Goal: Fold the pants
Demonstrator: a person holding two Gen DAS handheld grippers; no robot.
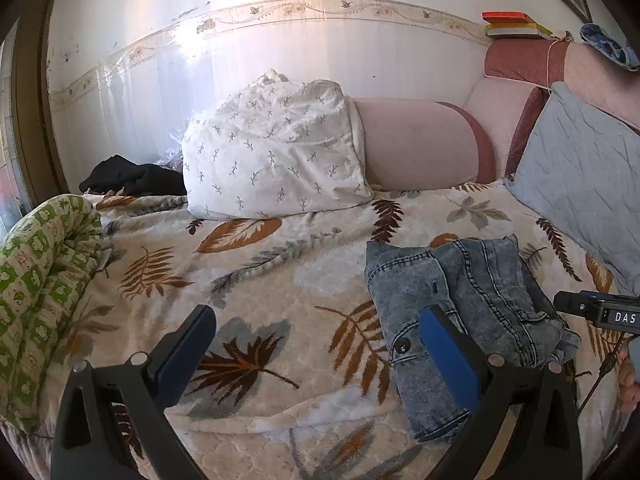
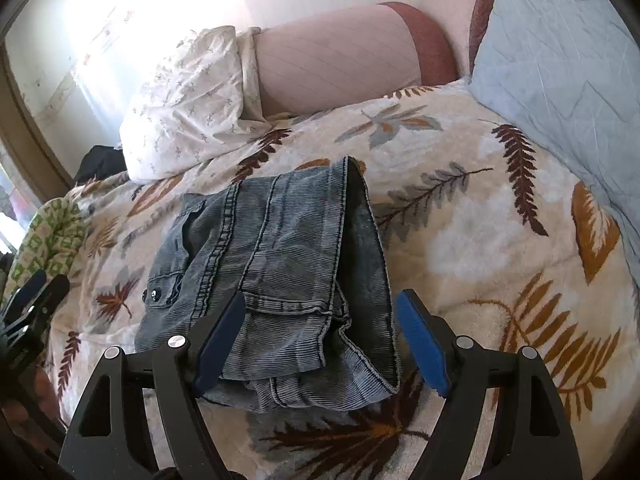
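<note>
A bed (image 1: pixel 280 280) covered with a cream leaf-print blanket (image 2: pixel 460 240) carries folded grey denim pants (image 2: pixel 280 260). On it too lie a white sprigged pillow (image 1: pixel 272 148), a pale blue quilted cushion (image 1: pixel 588 184), a green-and-white patterned roll (image 1: pixel 44 288) and a dark bundle (image 1: pixel 132 178), possibly clothing.

Bare blanket (image 1: pixel 280 288) left of jeans (image 1: pixel 460 304)

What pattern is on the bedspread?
Brown, orange and grey leaves on cream bedspread; right wrist view.
</note>
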